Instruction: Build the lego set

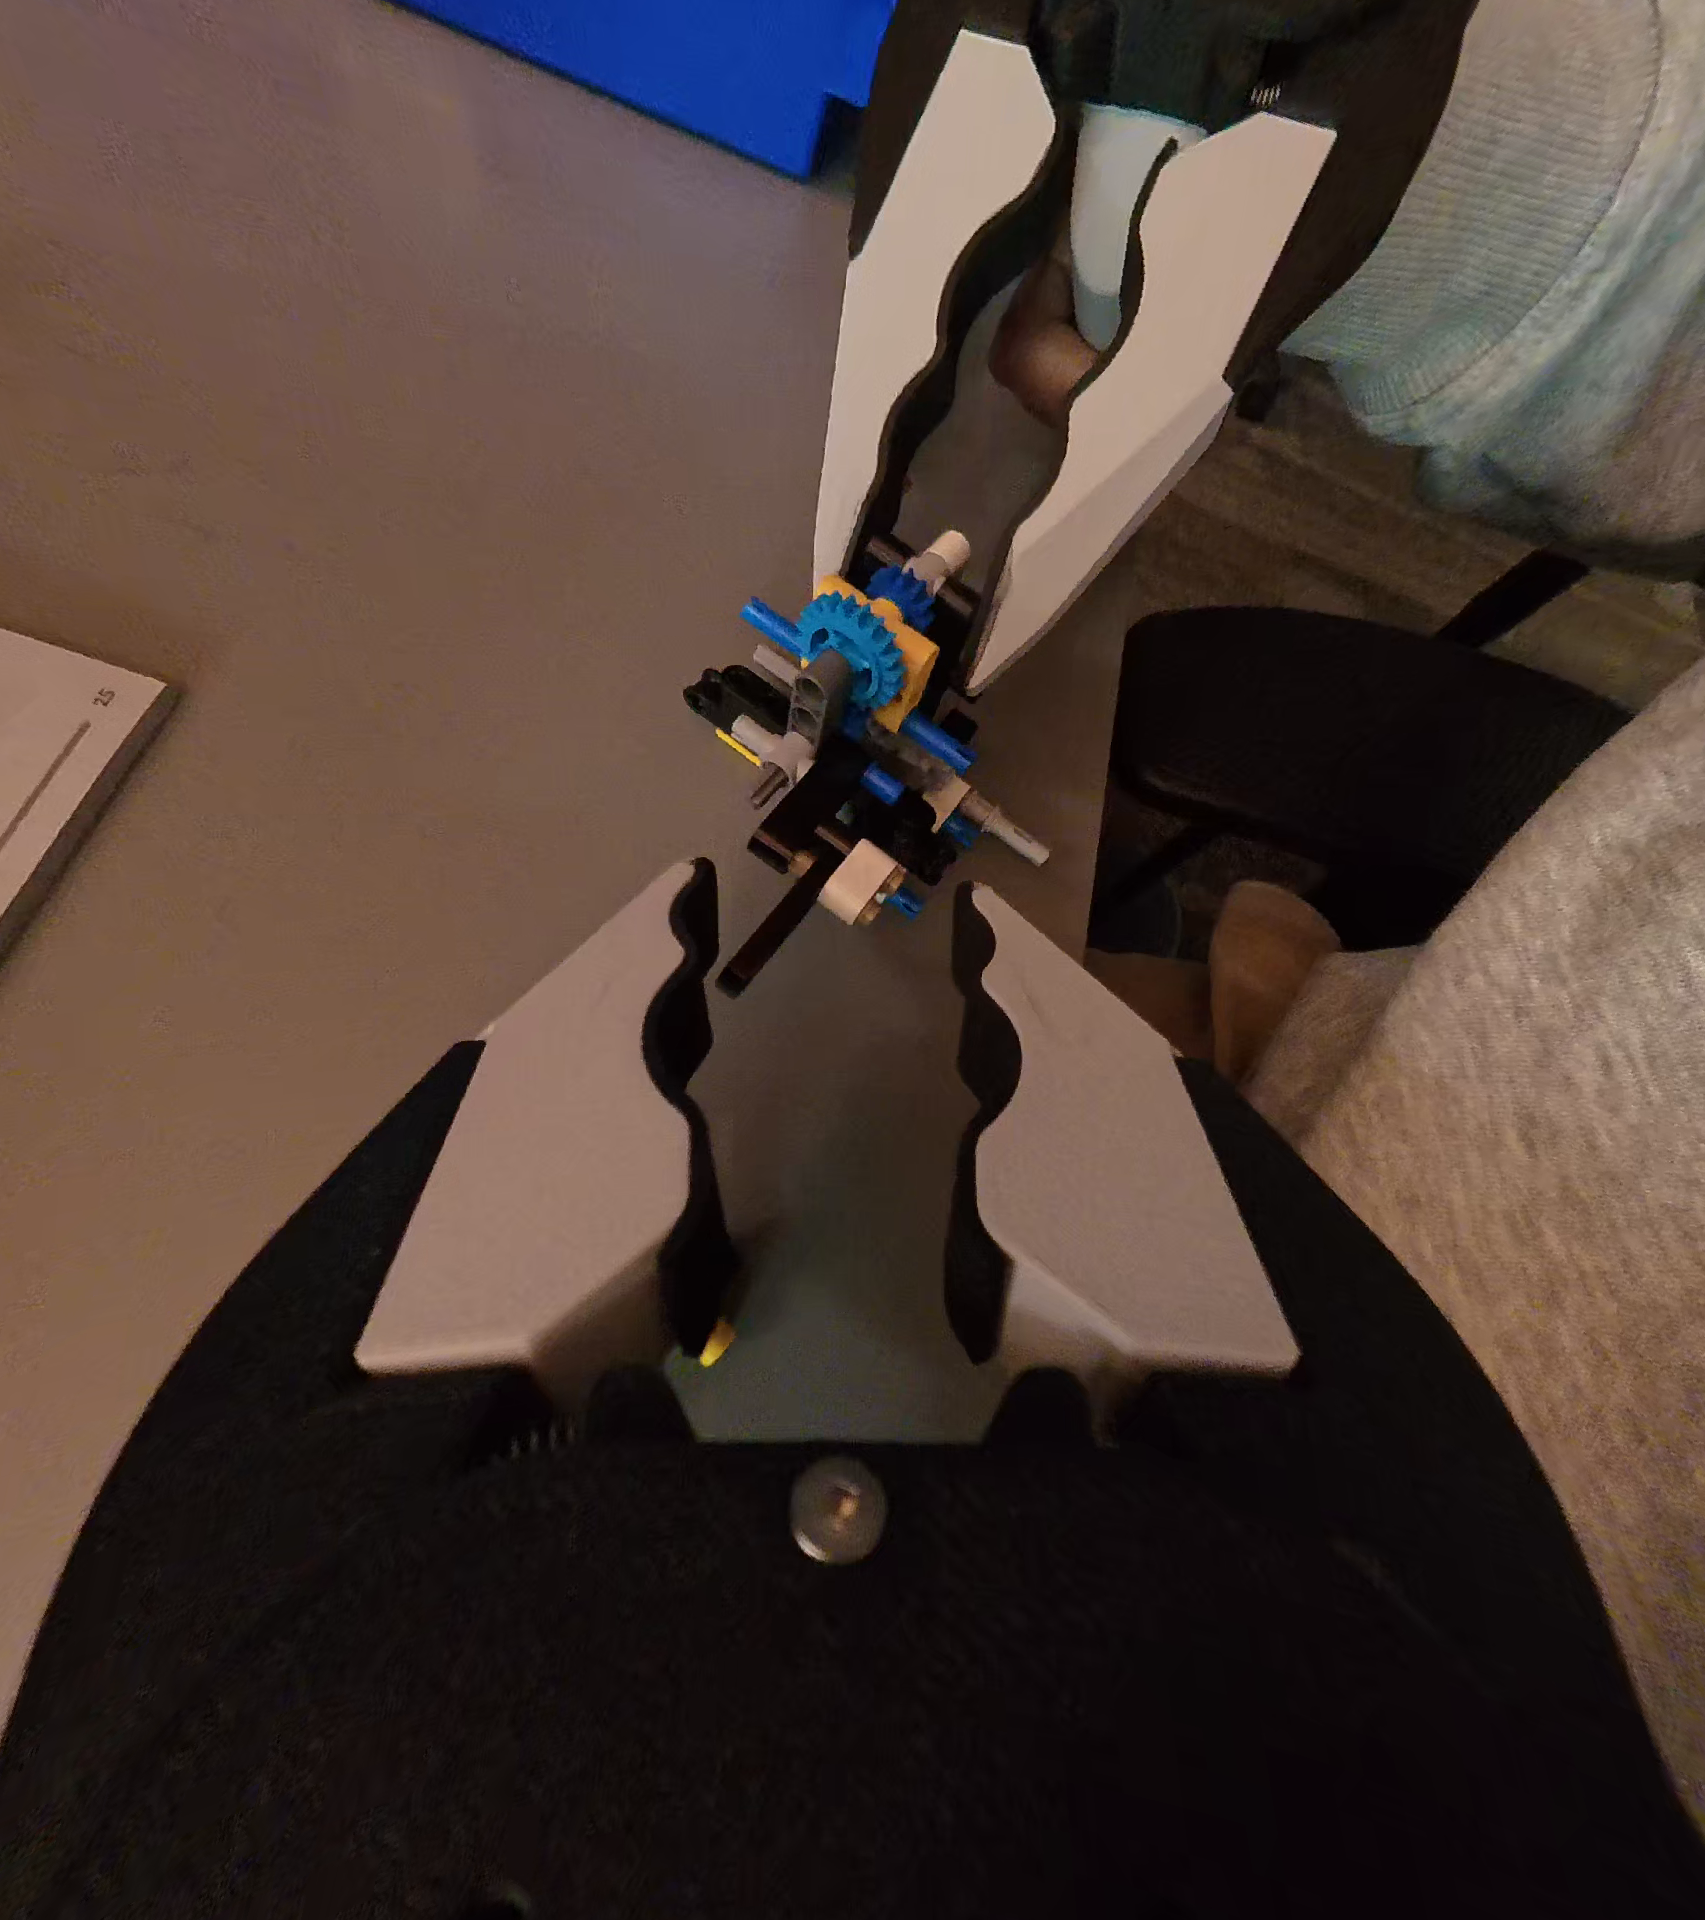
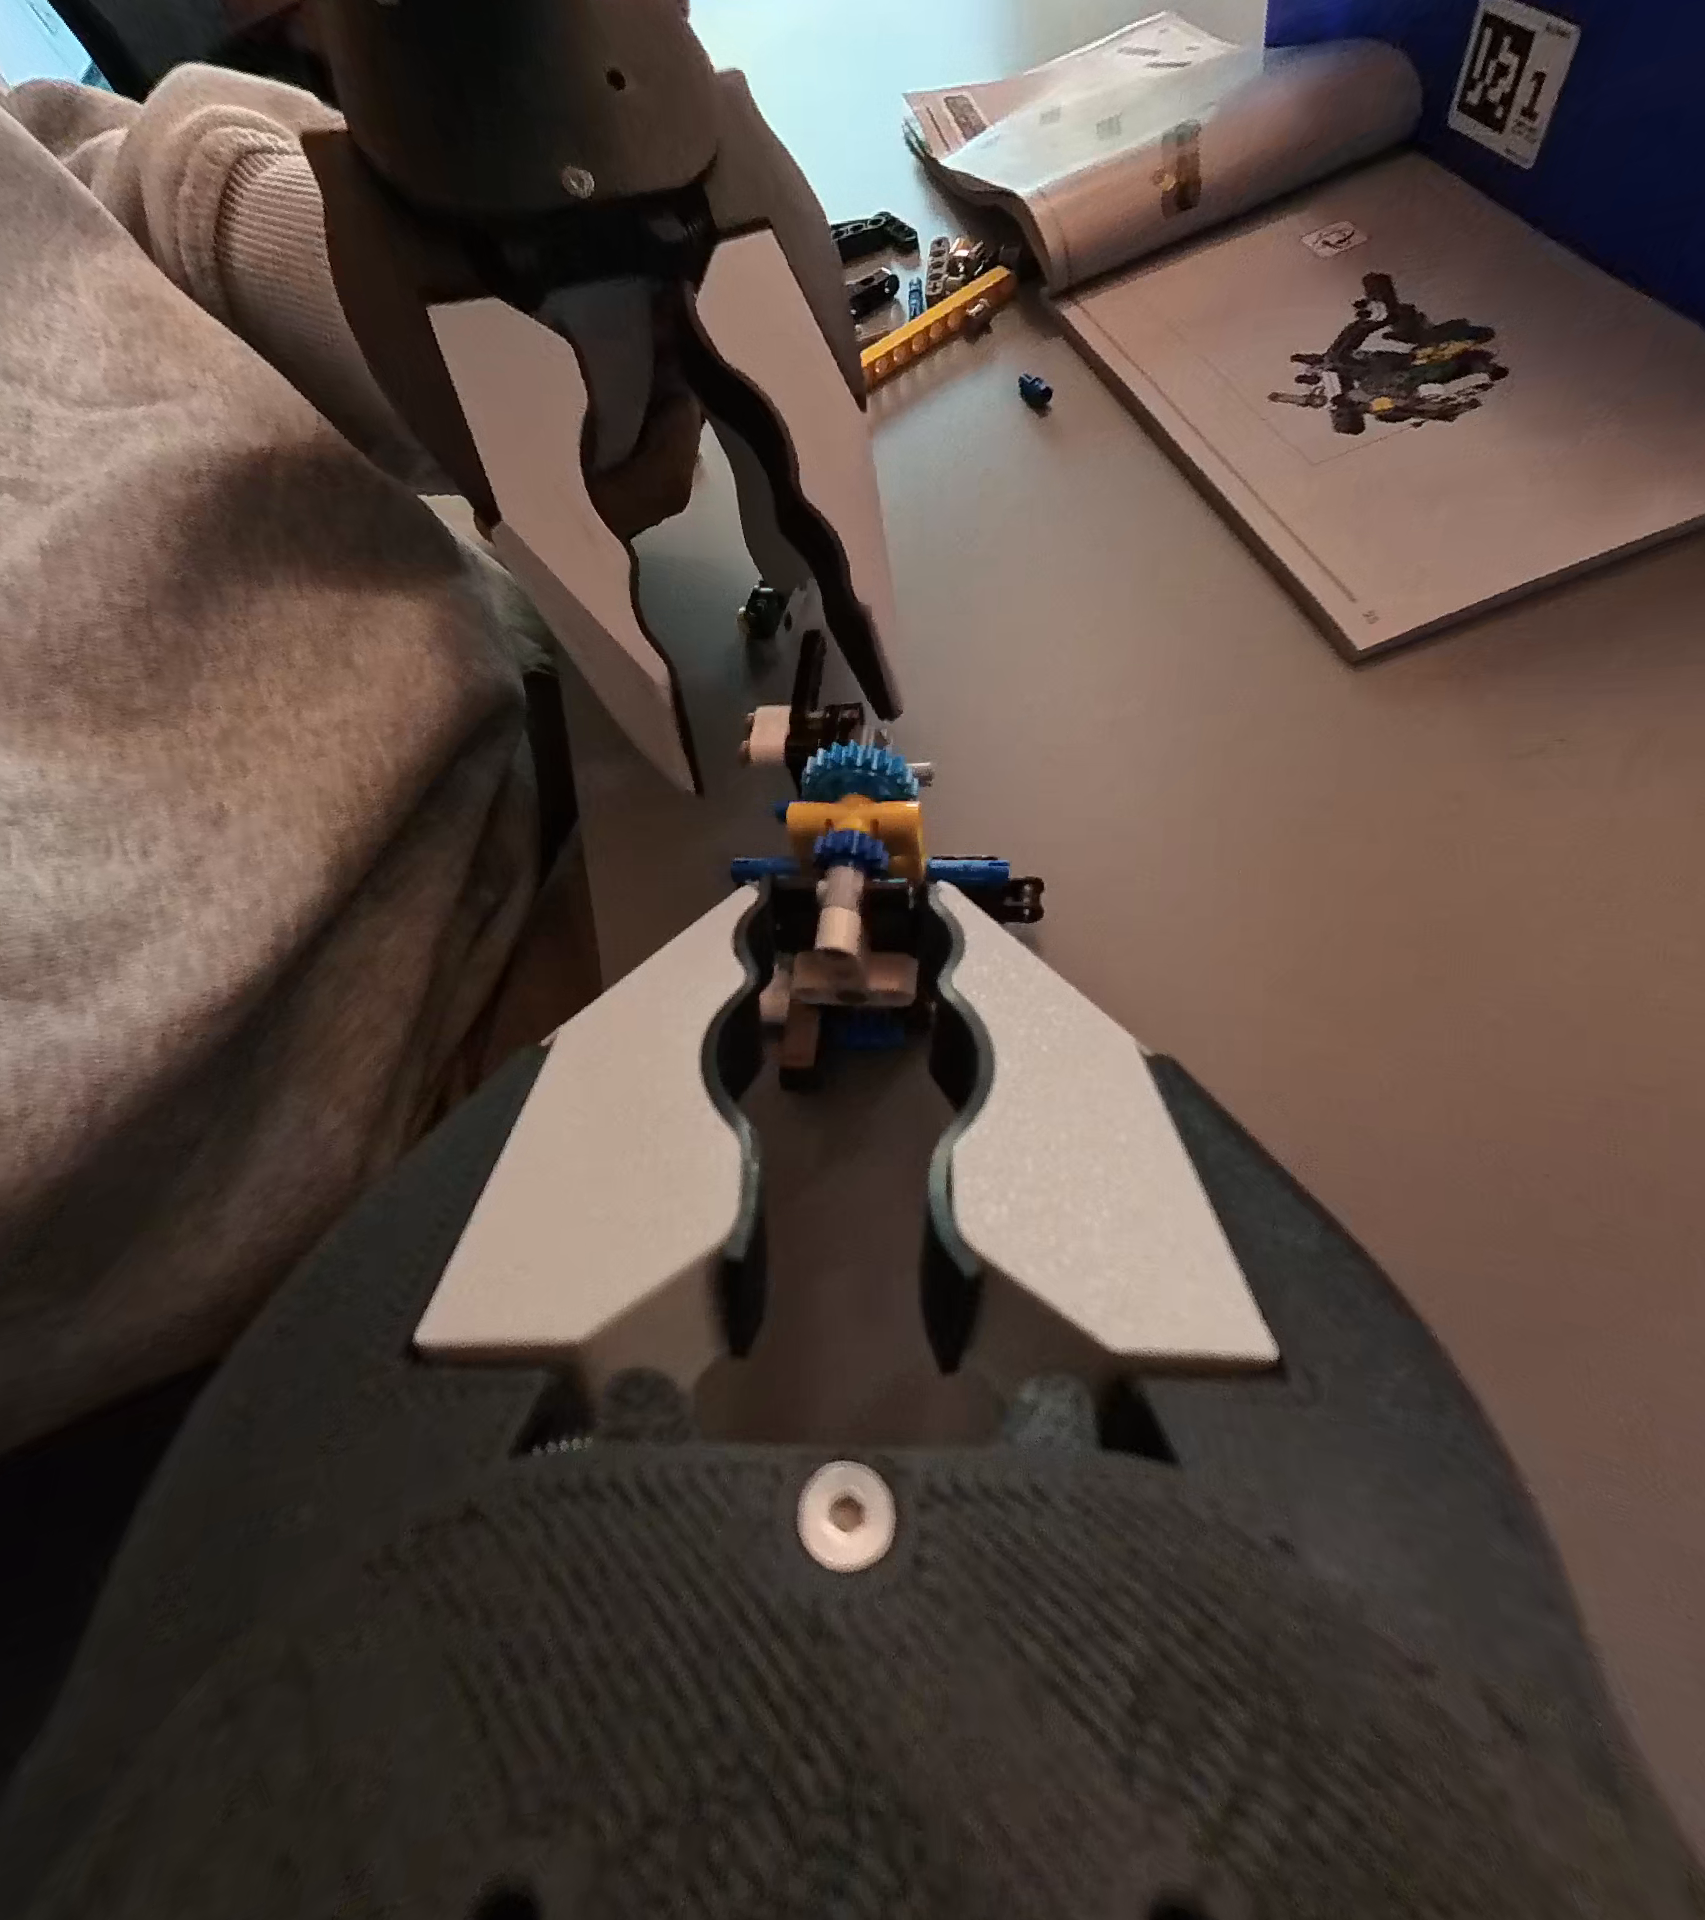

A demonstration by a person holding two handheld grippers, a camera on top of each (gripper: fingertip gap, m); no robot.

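The step in hand looks like mid-assembly work on a small geared sub-build. The right tool (image 2: 840,914) grips the lego assembly (image 2: 853,894) by its black frame, its two pale fingers pressed against either side, holding it in the air above the grey tabletop (image 2: 1347,935). In the left wrist view the same assembly (image 1: 858,748) hangs just past the tips of the left tool (image 1: 837,883), whose fingers stand apart and hold nothing; a black beam of the build points down toward its gap.

My guess is that the next move calls for the left tool to close gently on the free lower end, near the white connector, so that a part can be pressed or turned while the right tool braces the frame.

The build is hard, glossy plastic: a blue toothed gear (image 1: 848,649) on a yellow block, thin blue axles, grey pins, black perforated beams. The tool fingers are smooth, with wavy black inner edges. At about one o'clock in the right wrist view lies an open instruction booklet (image 2: 1450,416), matte paper, with loose parts (image 2: 931,322), among them a yellow holed beam, at twelve o'clock. A blue box (image 1: 702,62) sits at twelve o'clock in the left wrist view.
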